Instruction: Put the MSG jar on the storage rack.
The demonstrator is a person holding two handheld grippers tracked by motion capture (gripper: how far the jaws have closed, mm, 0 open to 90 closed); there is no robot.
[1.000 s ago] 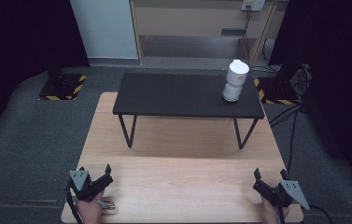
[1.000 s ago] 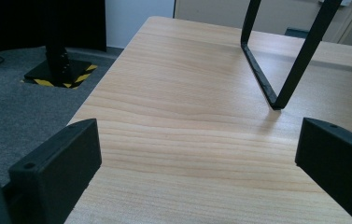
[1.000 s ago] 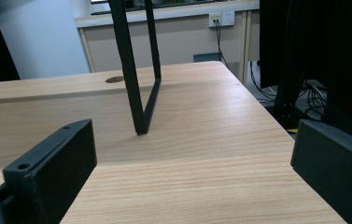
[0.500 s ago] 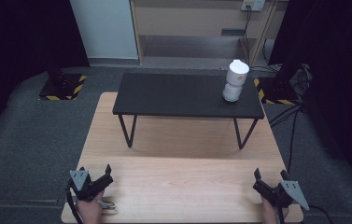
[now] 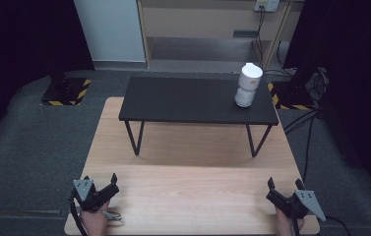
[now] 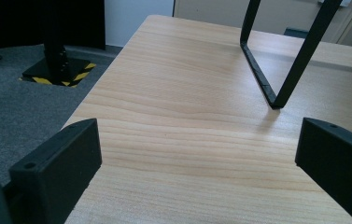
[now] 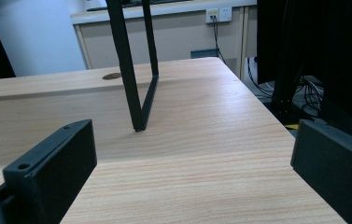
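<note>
On the wooden table point(image 5: 193, 196) stands a black raised shelf point(image 5: 188, 101), a white container point(image 5: 247, 85) near its far right corner. Left gripper point(image 5: 105, 189) and right gripper point(image 5: 280, 187), both spread empty, rest well short; a careless reach could topple the container.

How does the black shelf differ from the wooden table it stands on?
The black shelf is dark and matte; the wooden table is pale, with visible grain. The shelf stands raised on thin black legs and carries a white container at its right end; the table lies lower and carries the shelf, with both grippers over its near edge. Both tops are flat rectangles.
</note>
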